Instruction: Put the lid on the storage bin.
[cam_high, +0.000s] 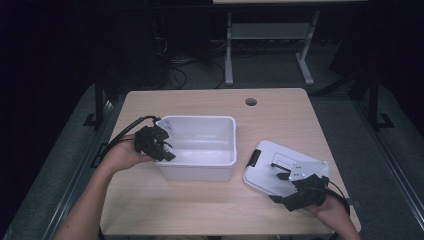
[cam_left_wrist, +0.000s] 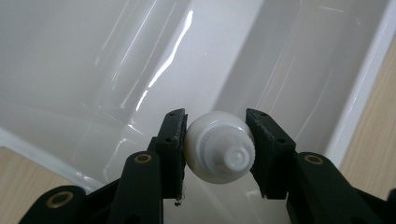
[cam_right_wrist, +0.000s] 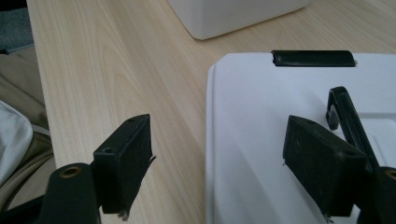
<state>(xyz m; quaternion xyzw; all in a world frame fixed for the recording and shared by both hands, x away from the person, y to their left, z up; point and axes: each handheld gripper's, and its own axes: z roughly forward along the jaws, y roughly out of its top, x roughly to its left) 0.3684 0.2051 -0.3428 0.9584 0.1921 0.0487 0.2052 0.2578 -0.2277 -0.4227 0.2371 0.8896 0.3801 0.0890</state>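
From the high view, a white rectangular plastic tub (cam_high: 200, 147) sits mid-table, its flat white lid with black latches (cam_high: 280, 167) lying to its right. The left gripper view shows the left gripper (cam_left_wrist: 217, 149) pinching a small white round capped bottle (cam_left_wrist: 219, 148) over the tub's bare interior (cam_left_wrist: 93, 56). In the right gripper view, the right gripper (cam_right_wrist: 217, 163) is spread over the lid's edge (cam_right_wrist: 247, 140).
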